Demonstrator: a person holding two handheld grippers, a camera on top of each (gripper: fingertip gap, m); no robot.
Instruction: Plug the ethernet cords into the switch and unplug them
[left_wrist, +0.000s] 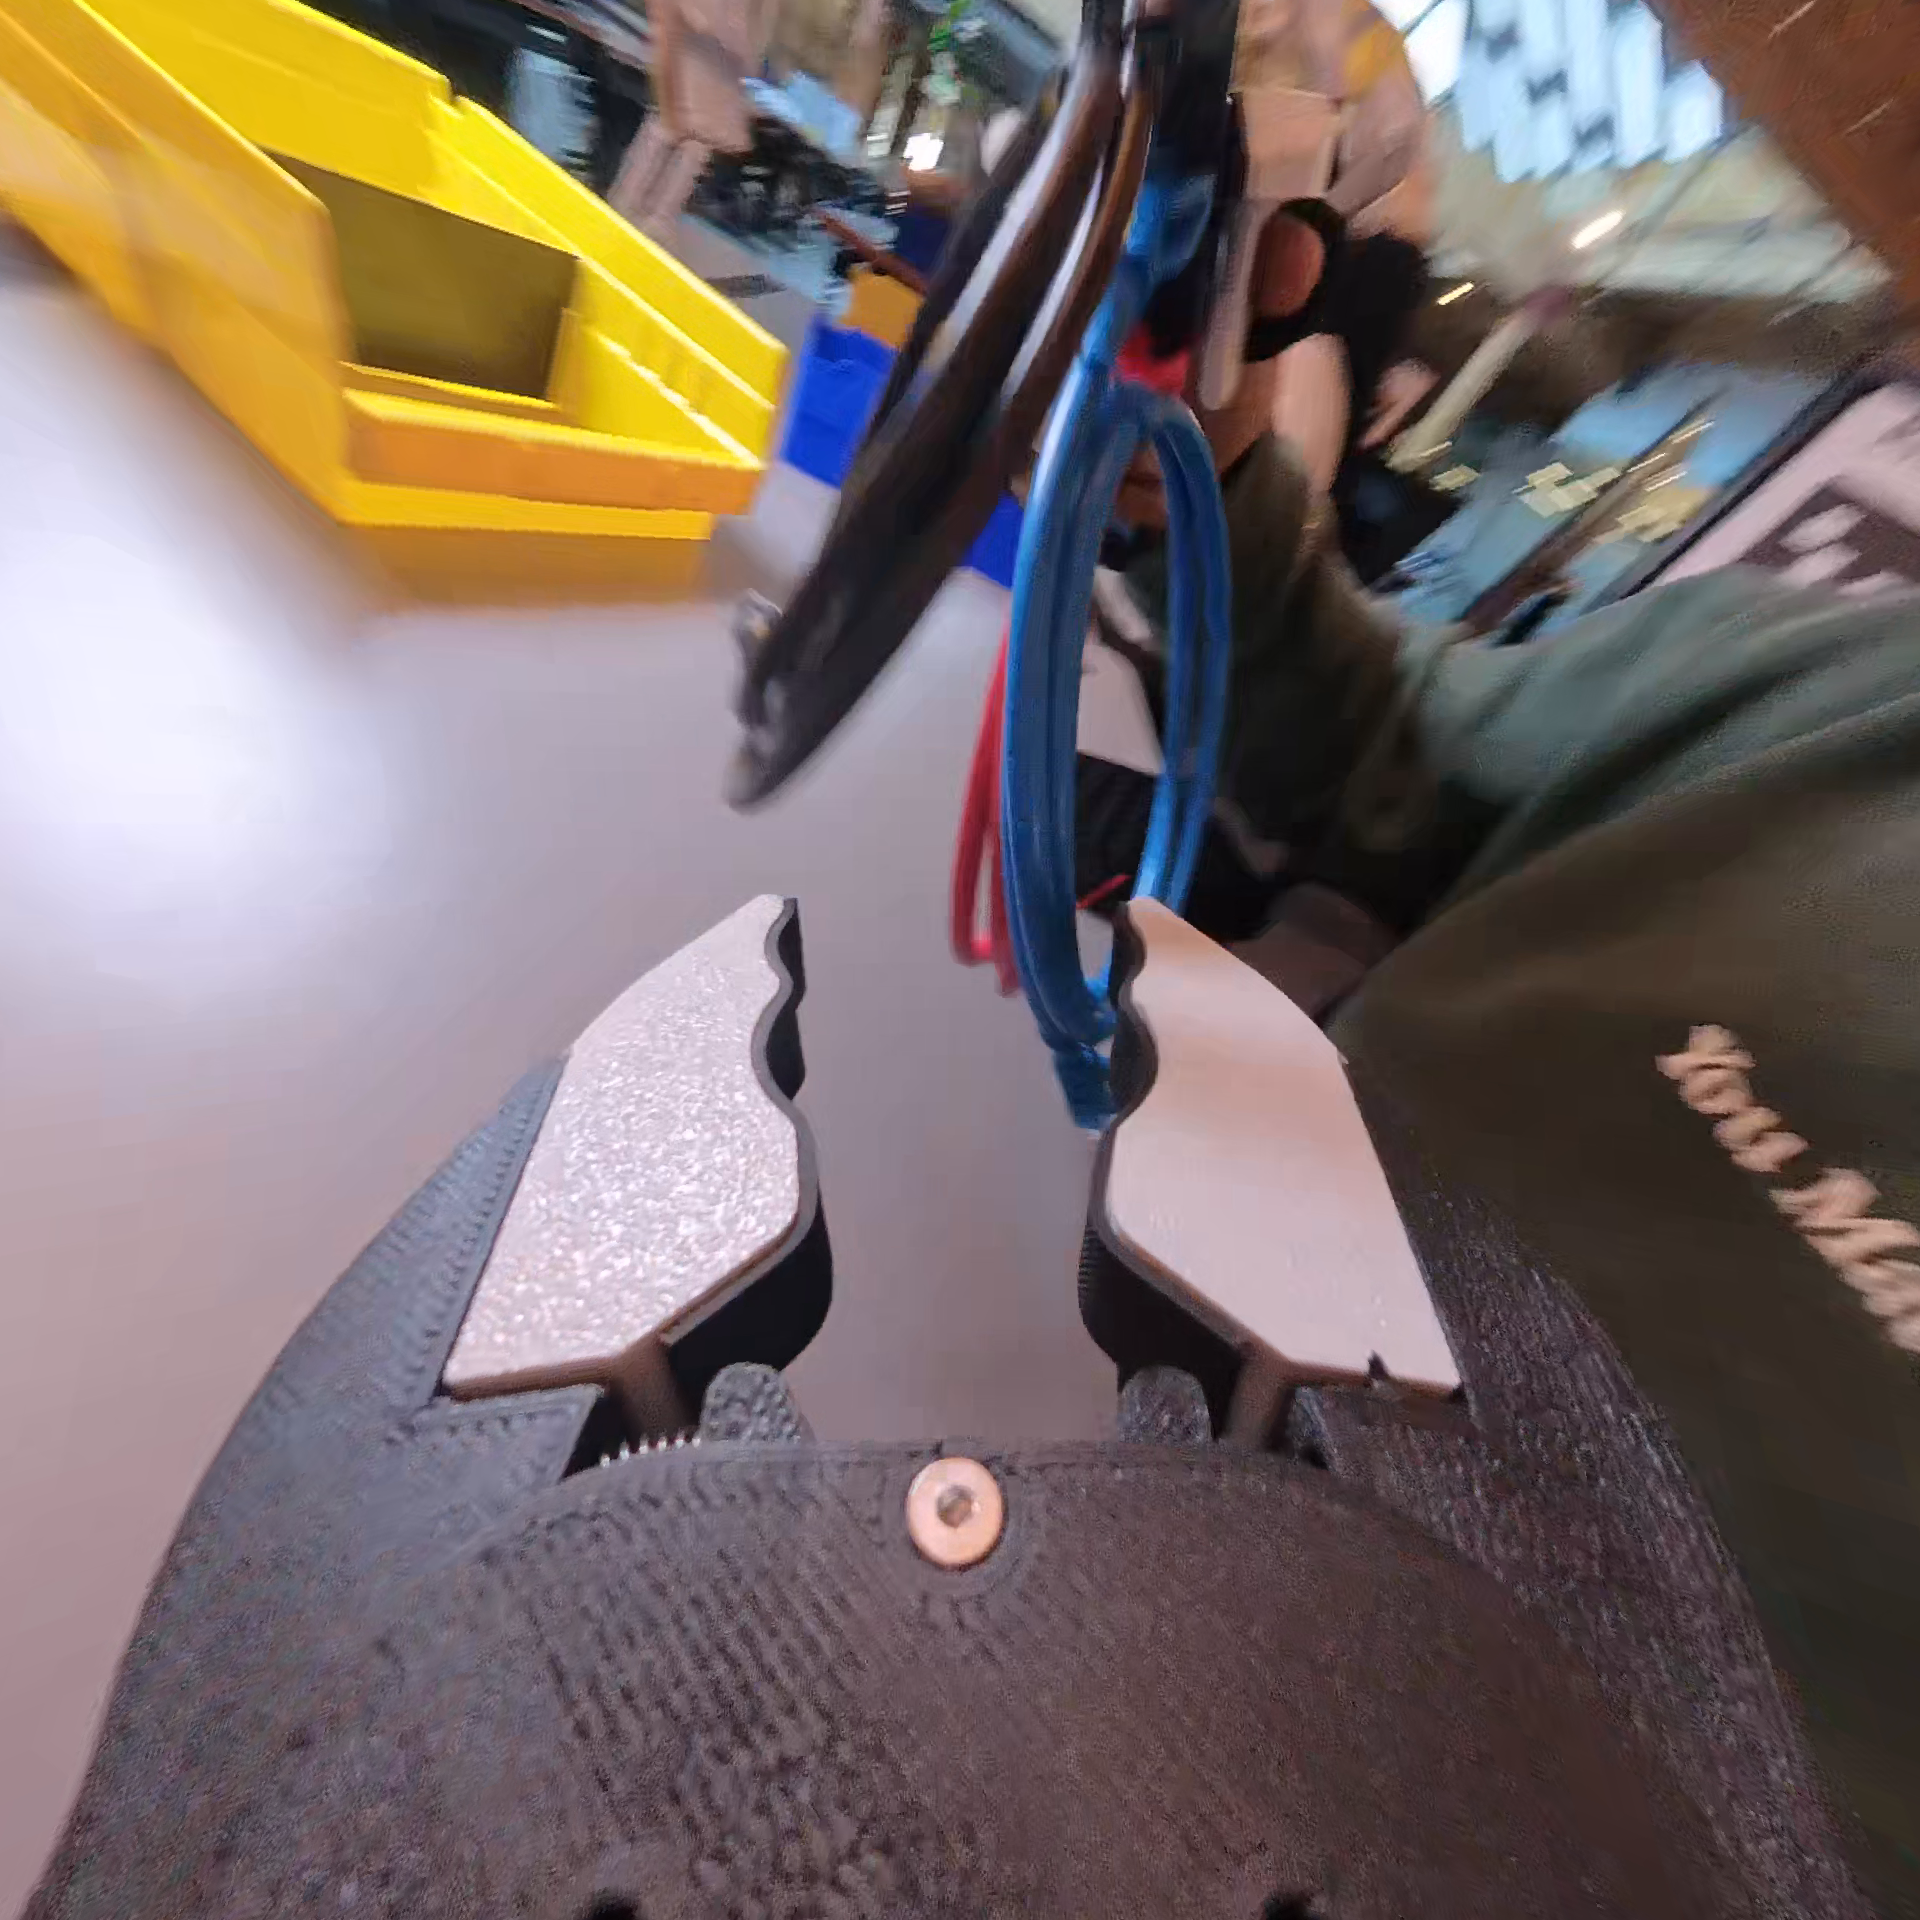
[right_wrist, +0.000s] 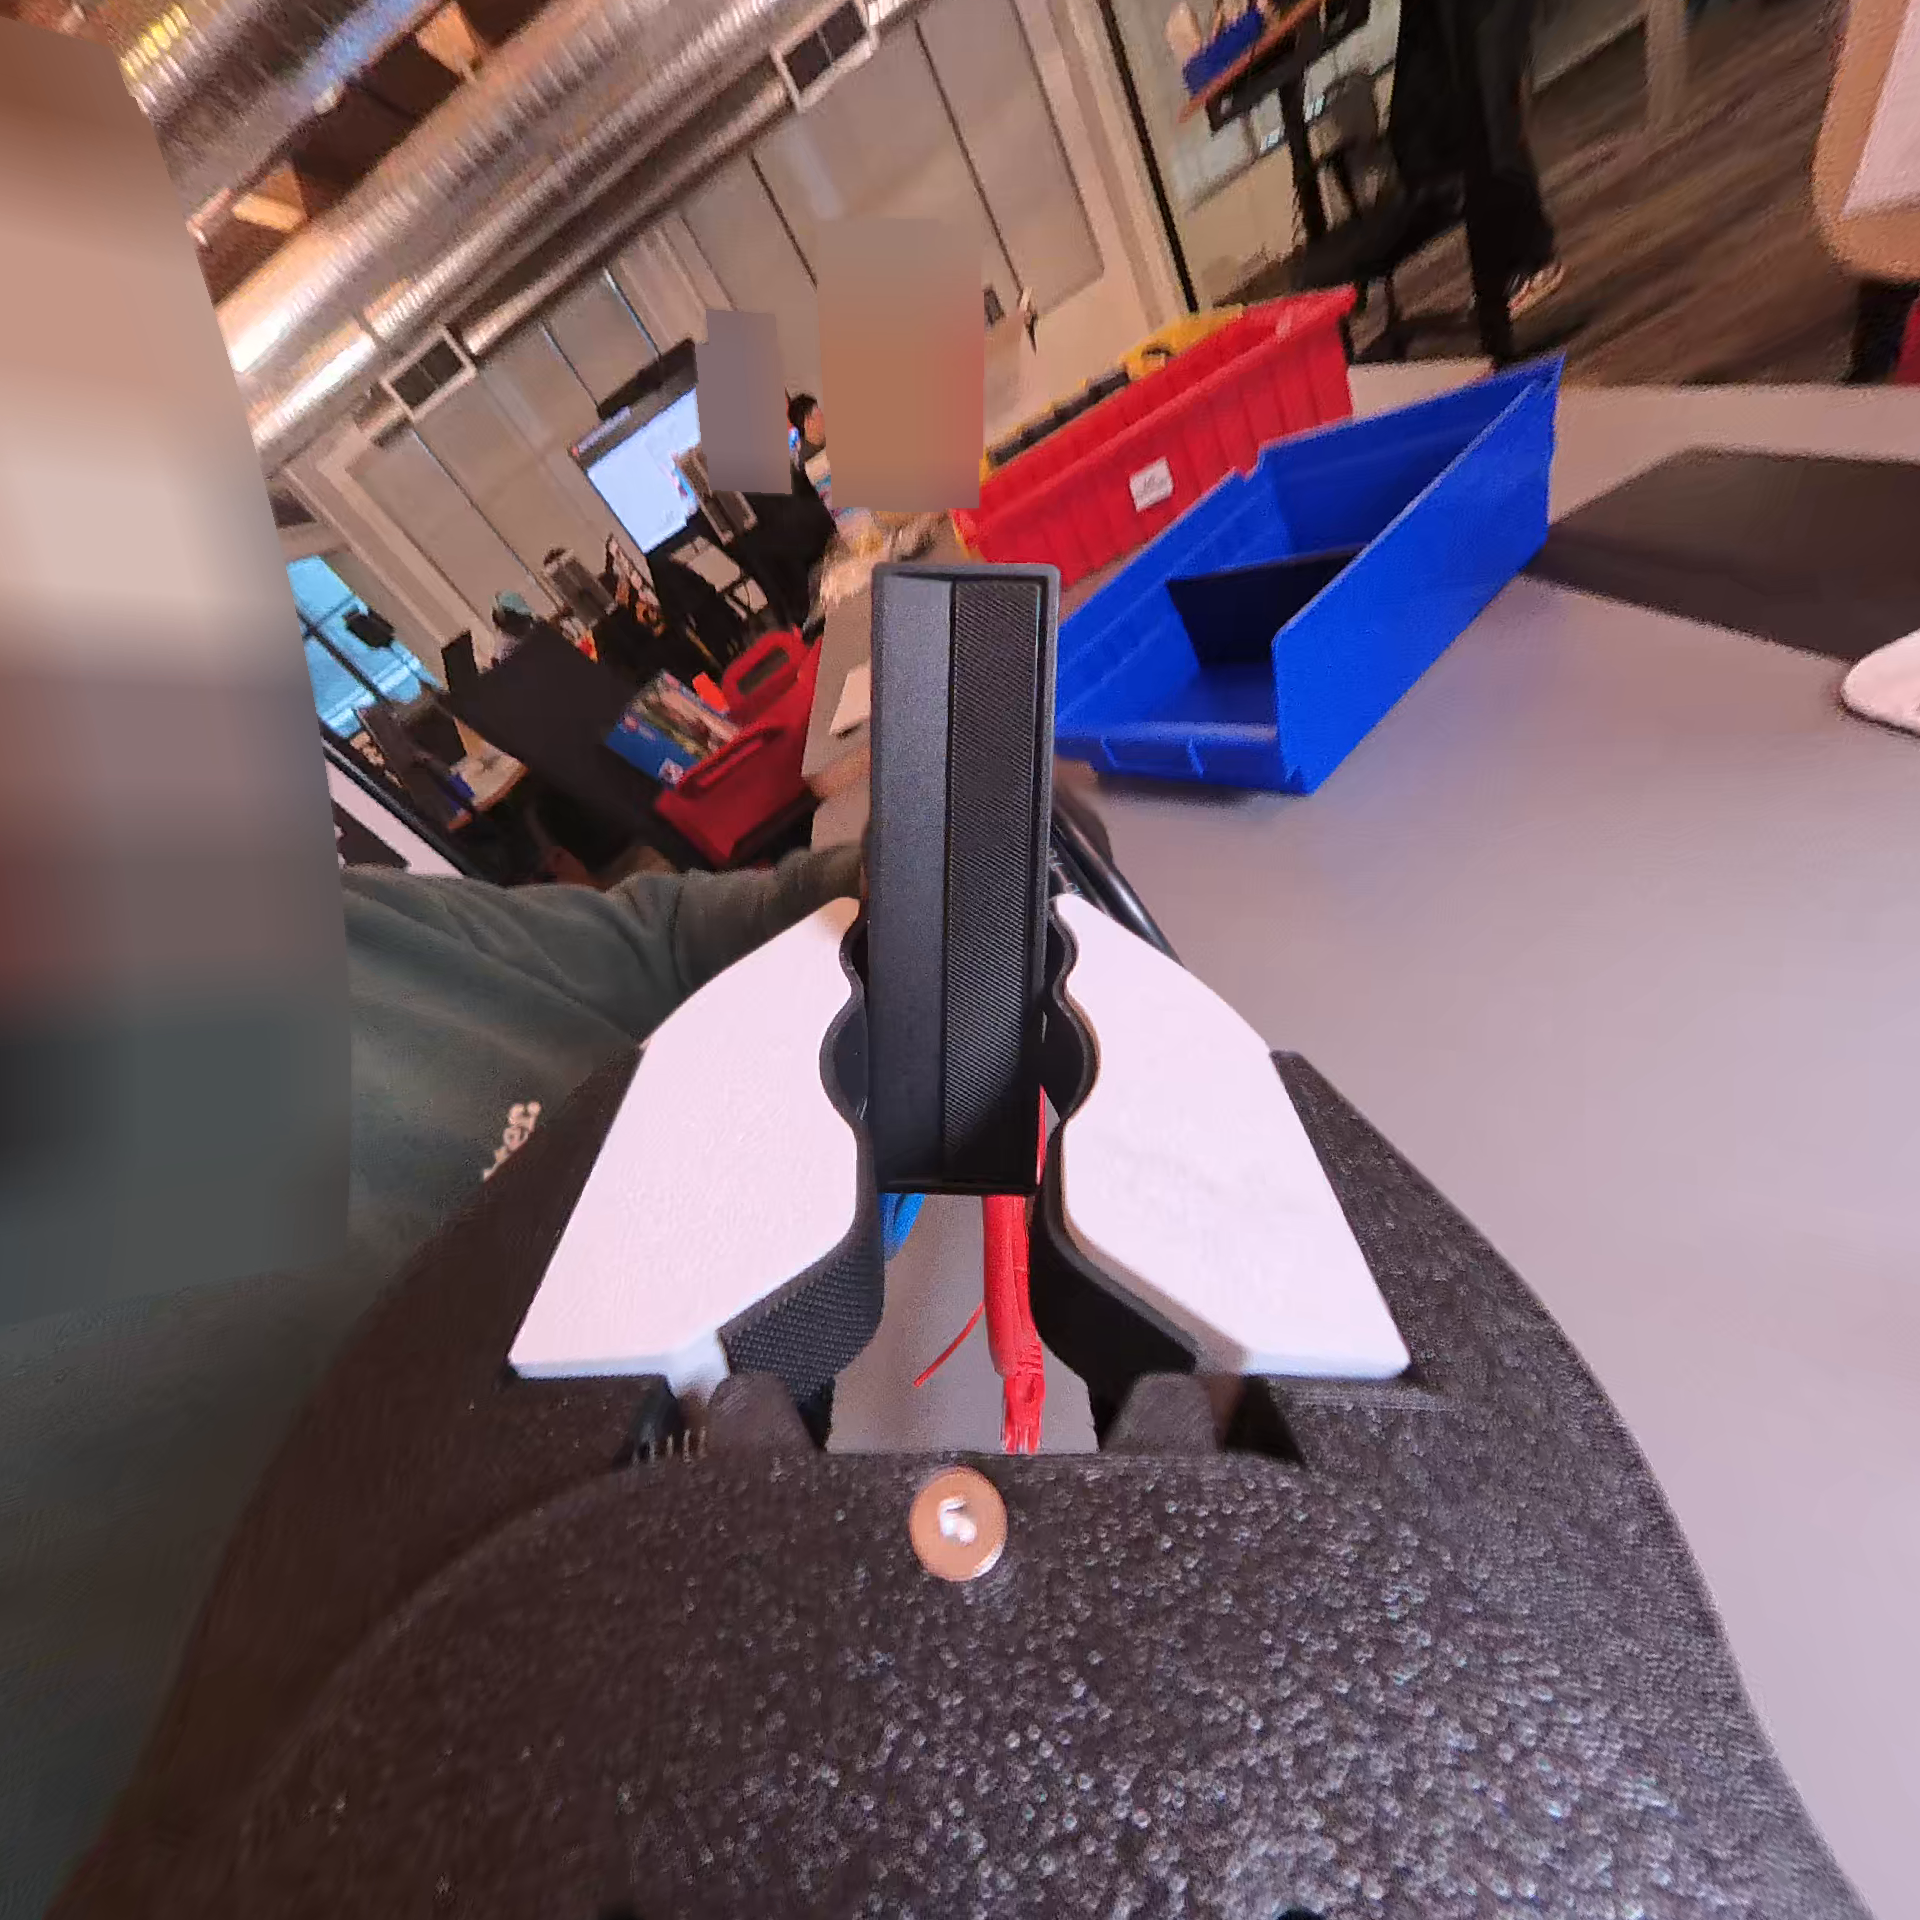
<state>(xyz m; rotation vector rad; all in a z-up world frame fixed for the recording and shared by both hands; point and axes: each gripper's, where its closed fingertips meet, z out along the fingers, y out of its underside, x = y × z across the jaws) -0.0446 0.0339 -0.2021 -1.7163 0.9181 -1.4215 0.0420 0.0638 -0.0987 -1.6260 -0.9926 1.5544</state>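
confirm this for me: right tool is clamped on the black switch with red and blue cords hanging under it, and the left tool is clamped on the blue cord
Not quite. The left wrist view shows the left tool open, with the blue cord hanging just in front of it, ungripped. The rest holds: in the right wrist view the right tool is shut on the black switch, with the red cord dangling beneath; the blue one shows in both views.

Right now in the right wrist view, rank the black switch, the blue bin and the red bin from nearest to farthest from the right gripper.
1. Black switch: clamped between the right gripper's fingers, standing on edge.
2. Blue bin: ahead and to the right, on the grey table.
3. Red bin: behind the blue bin, farther back.
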